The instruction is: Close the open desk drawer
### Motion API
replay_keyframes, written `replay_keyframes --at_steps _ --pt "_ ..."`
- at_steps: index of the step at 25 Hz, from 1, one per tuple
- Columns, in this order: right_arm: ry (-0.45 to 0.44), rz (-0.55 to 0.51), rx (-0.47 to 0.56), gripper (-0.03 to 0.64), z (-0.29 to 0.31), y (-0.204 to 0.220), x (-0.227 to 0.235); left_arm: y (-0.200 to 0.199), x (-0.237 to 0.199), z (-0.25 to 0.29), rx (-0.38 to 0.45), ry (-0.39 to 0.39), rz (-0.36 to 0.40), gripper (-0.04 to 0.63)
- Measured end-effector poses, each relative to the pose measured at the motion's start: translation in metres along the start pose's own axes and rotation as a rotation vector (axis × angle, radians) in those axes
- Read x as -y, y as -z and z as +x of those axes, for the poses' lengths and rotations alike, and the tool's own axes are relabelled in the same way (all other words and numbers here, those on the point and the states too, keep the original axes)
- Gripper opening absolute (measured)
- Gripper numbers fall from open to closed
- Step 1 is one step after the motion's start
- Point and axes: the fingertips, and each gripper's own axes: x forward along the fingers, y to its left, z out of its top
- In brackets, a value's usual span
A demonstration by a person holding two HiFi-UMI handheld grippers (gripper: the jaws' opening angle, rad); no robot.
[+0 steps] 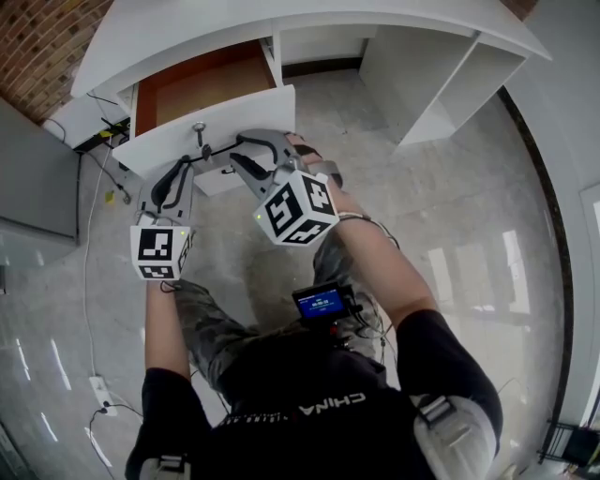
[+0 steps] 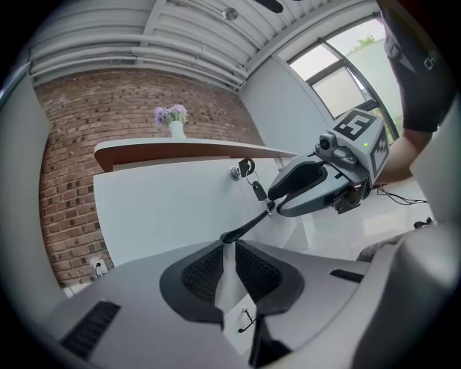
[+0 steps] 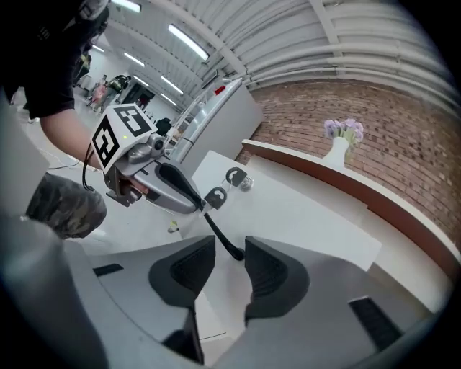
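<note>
The desk drawer [image 1: 202, 84] is seen in the upper left of the head view. It is pulled well out from under the white tabletop [image 1: 234, 23], and both tongs are held just in front of its white front panel [image 1: 220, 122].

The left tongs [image 2: 228, 245] are set narrow, and one end of a black strap [image 2: 248, 223] appears to be pinched at their tips. The right tongs [image 3: 229, 249] are spread wide. The other end of the strap lies between them, but it is not pressed by the pads.

Several things could go wrong from here. If the strap is let go near the panel, it could be trapped between the drawer and the desk frame, and the drawer would then be stopped before it is fully shut. The keys [image 2: 246, 168] hanging from the lock [image 2: 234, 173] could be knocked by the tongs when the panel is pushed. A push given far to one side could also make the drawer skew and jam.

Inside the drawer only the brown bottom is shown, and nothing is seen lying in it. The rear part is hidden under the tabletop.
</note>
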Motion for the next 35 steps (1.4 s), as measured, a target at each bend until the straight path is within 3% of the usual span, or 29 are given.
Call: replay_keyframes --at_steps 8,20,26,35 --pt "0.053 -0.113 -0.02 0.11 0.006 -0.001 0.0 0.003 -0.001 -0.002 -0.005 -0.006 0.002 0.052" --pt "0.056 -0.041 -0.054 0.109 0.03 0.006 0.019 0.003 -0.018 0.023 -0.002 -0.024 -0.022 0.052" --pt "0.056 -0.077 -0.058 0.109 0.048 0.009 0.028 0.009 -0.032 0.039 -0.026 -0.031 -0.008 0.052" --pt "0.053 -0.032 -0.077 0.11 0.078 0.016 0.051 0.012 -0.056 0.07 -0.05 -0.043 -0.014 0.052"
